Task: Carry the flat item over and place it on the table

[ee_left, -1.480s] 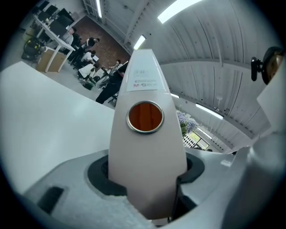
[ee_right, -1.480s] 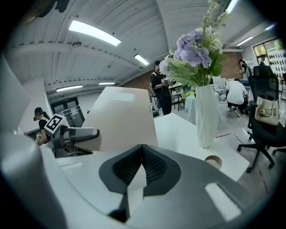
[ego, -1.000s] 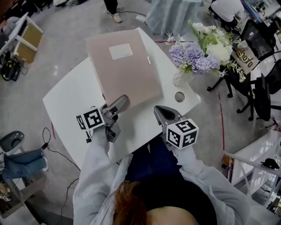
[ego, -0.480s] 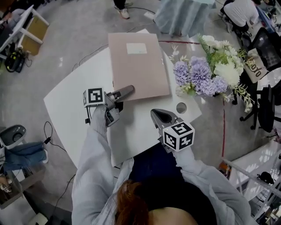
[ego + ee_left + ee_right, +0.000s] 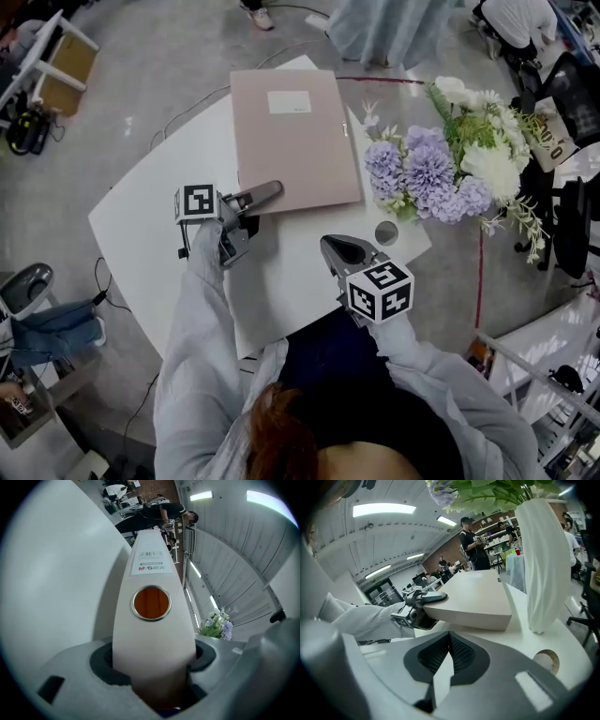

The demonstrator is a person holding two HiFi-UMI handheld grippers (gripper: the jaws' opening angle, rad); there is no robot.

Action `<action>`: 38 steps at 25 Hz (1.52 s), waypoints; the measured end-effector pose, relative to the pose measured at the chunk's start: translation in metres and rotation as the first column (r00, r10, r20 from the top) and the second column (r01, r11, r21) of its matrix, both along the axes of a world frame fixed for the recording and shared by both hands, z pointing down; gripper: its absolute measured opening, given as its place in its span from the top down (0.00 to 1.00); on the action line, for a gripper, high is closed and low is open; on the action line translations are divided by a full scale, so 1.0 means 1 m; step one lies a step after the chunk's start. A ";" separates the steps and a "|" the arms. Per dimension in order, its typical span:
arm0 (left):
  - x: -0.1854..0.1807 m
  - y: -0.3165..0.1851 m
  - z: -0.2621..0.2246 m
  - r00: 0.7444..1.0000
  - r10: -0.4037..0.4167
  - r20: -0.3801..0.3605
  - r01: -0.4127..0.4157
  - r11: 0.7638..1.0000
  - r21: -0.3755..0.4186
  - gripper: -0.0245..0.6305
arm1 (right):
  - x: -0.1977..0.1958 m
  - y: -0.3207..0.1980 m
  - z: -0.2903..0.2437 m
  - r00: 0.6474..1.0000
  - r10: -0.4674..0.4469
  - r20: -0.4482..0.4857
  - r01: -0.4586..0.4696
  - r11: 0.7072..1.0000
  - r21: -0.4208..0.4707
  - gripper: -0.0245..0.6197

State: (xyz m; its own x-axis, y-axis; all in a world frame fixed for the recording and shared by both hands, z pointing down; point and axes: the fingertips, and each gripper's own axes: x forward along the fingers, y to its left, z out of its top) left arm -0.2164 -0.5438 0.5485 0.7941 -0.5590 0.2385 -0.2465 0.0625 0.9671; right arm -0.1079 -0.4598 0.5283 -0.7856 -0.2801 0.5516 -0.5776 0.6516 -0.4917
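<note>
The folder [image 5: 292, 141], a thick pinkish-beige one, lies on the far half of the white table [image 5: 159, 220], its long sides running away from the person and its near right corner resting on the tabletop. A white label [image 5: 289, 102] sits near the far end of its cover; the print on it is too small to read in the head view. The left gripper [image 5: 267, 192] is clamped on the folder's near edge close to the left corner, with one jaw lying over the cover. In the left gripper view the spine runs straight up from between the jaws [image 5: 152, 672]. It carries a metal-ringed finger hole [image 5: 151, 603] and, beyond it, a spine label [image 5: 151, 559] with a barcode and a logo that looks like "M&G"; a smaller line of print there cannot be read. The right gripper [image 5: 336, 248] hangs over the table's near edge, apart from the folder, its jaws pressed together on nothing, as the right gripper view [image 5: 445, 667] shows. Each gripper bears a cube with black-and-white square markers. Just right of the folder stands a white vase [image 5: 543, 564] of purple and white flowers [image 5: 441, 159], and near its foot is a round cable hole [image 5: 385, 232] in the tabletop.
</note>
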 end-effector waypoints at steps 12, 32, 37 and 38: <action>-0.036 -0.017 0.009 0.841 -0.054 0.539 -0.014 0.993 0.120 0.26 | -0.001 0.002 -0.002 1.000 -0.006 0.009 0.006 1.000 0.008 0.94; -0.050 0.018 -0.053 0.677 -0.268 0.685 0.021 0.938 0.346 0.13 | -0.001 0.007 -0.029 0.999 -0.027 0.033 0.024 0.995 0.096 0.94; -0.053 0.048 -0.084 0.685 -0.344 0.642 0.061 0.905 0.421 0.17 | -0.014 0.007 -0.045 0.997 -0.072 0.042 0.065 0.987 0.147 0.94; -0.052 0.055 -0.089 0.689 -0.355 0.632 0.067 0.899 0.433 0.18 | -0.016 0.006 -0.048 0.996 -0.079 0.042 0.072 0.985 0.157 0.94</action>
